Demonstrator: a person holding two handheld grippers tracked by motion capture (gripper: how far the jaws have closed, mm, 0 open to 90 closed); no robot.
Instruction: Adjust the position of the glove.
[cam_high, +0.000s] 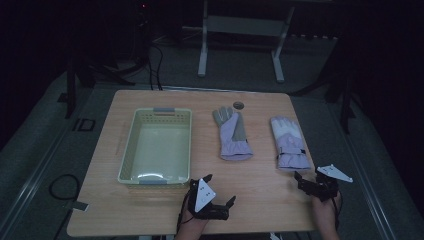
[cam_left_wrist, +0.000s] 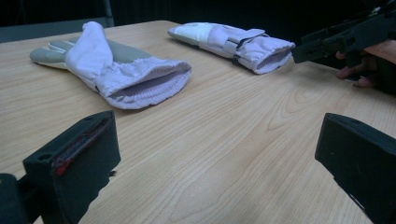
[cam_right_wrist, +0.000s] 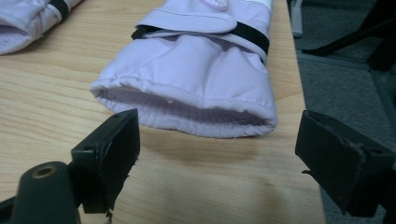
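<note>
R gripper (cam_right_wrist: 217, 154) open, near glove (cam_right_wrist: 205, 74) cuff

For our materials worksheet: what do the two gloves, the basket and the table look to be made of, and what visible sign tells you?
Right glove: smooth lilac woven fabric, likely nylon; soft folds, ribbed knit lining inside the cuff.
Left glove: same fabric, grey palm patch.
Basket: pale moulded plastic; perforated lattice walls.
Table: wood or wood-look laminate; printed-looking grain, matte.

Two lilac gloves (cam_high: 233, 134) (cam_high: 288, 142), one grey-palmed, one white-patched with black strap, a pale yellow-green basket (cam_high: 131, 134), light wood-grain table (cam_high: 260, 190).
</note>
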